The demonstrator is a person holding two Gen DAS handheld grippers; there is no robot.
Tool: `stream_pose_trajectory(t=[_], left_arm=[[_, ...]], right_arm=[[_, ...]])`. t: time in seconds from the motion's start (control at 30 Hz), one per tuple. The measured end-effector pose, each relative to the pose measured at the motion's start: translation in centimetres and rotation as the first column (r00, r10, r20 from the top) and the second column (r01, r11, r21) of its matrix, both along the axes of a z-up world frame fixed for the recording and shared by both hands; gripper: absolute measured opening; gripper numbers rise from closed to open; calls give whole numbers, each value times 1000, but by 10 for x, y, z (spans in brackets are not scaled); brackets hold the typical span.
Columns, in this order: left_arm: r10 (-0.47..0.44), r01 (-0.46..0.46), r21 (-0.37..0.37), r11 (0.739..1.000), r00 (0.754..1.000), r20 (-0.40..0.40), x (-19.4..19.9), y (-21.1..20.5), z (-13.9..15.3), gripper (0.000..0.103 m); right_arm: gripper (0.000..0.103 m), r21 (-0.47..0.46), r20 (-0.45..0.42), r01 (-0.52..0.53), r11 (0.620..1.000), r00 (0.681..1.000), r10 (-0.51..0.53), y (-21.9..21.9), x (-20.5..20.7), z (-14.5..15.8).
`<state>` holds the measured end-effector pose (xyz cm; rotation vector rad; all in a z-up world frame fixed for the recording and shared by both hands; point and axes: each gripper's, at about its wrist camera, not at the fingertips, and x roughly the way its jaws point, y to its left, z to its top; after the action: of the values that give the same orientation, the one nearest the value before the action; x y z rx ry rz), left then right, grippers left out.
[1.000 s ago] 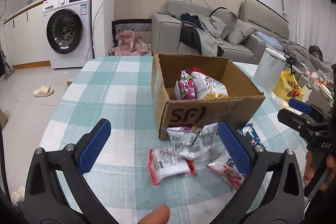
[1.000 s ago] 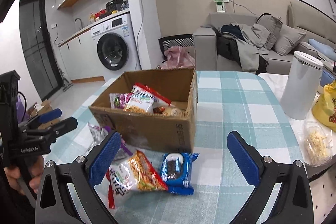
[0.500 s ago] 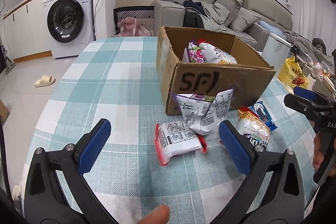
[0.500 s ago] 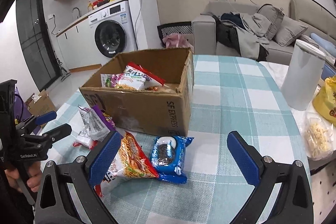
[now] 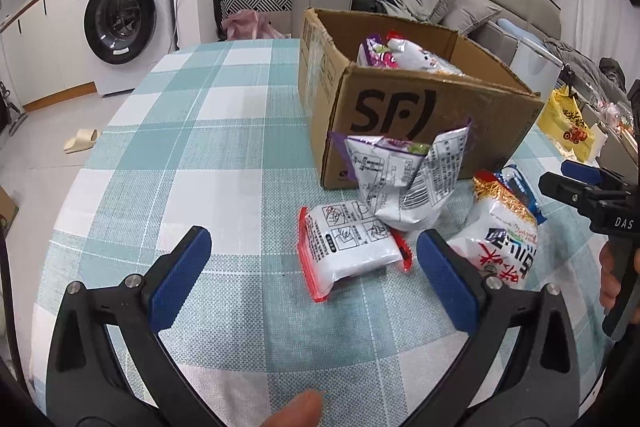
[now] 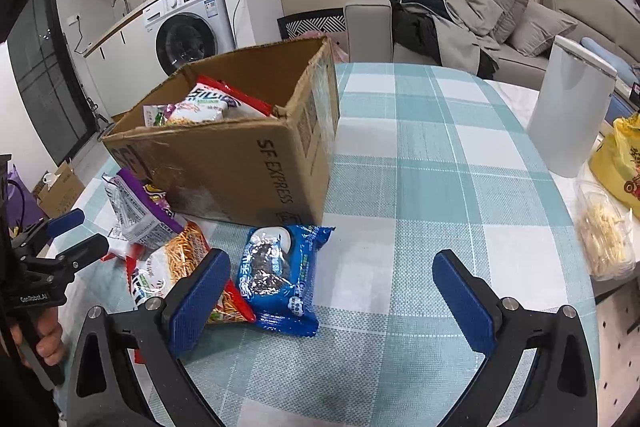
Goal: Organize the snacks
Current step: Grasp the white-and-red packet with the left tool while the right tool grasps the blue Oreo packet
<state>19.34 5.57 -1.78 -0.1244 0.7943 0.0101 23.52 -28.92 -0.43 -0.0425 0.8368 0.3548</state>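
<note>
Left wrist view has the left gripper (image 5: 314, 269) spread wide with nothing in it, hovering low over the checked table (image 5: 192, 147), lined up on the white red-edged packet (image 5: 348, 245). Just behind that packet, a crumpled silver-purple bag (image 5: 404, 179) leans on the cardboard box (image 5: 420, 115), which already has a few snack bags inside. The right gripper (image 6: 332, 295) is gaping too, holding nothing, just above the blue cookie pack (image 6: 280, 273), which lies beside the orange noodle bag (image 6: 180, 267) near the box's front corner.
</note>
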Motion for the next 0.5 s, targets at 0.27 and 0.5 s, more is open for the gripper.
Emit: stream_pose_trajectory(t=[0.27,0.5], left_arm=[[-6,5,-22,1000,999,-39,10,5,-15,102],[-11,10,-20,1000,999,-52,16,4,-21,102]], right_arm=[[103,-25,-69,-28,999,997,26,9,9,-27],[103,-40,-80,-85,996,993,82,26,7,-35]])
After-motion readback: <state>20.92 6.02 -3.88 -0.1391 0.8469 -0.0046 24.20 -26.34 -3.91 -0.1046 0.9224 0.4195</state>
